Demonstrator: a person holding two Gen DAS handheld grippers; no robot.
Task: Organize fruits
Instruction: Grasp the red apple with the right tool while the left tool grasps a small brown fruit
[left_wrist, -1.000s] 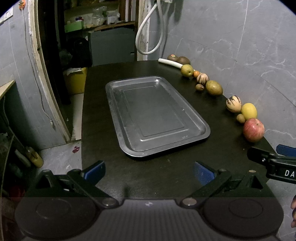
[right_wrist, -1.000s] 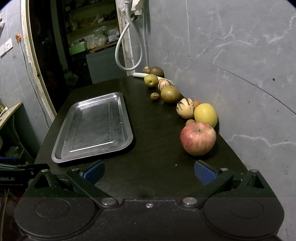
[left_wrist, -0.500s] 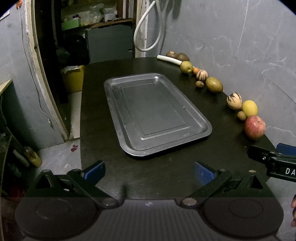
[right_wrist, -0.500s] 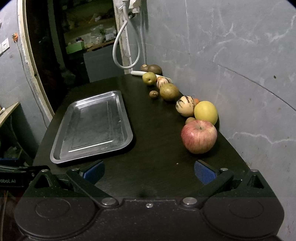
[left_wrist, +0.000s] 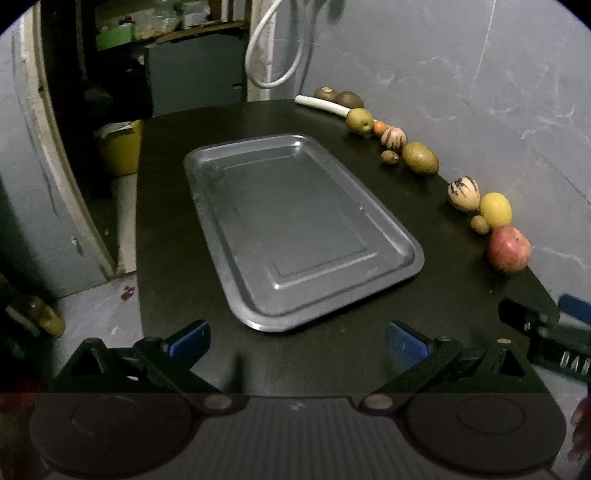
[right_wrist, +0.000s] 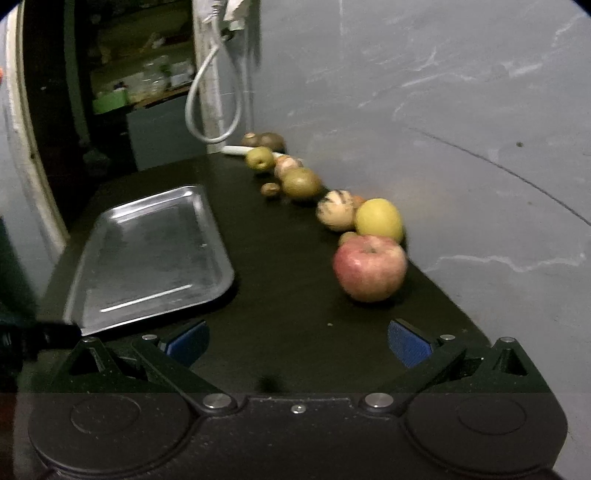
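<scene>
Black table (left_wrist: 170, 229) meets grey marbled wall (left_wrist: 480, 92).

A small orange fruit (right_wrist: 357, 201) hides behind the striped melon (right_wrist: 335, 209).

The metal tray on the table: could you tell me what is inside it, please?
The metal tray holds nothing; its whole floor shows. The fruits, including the red apple, sit outside by the wall.

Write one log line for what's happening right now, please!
left gripper: open | right gripper: open, facing red apple | metal tray: no fruit inside
</scene>
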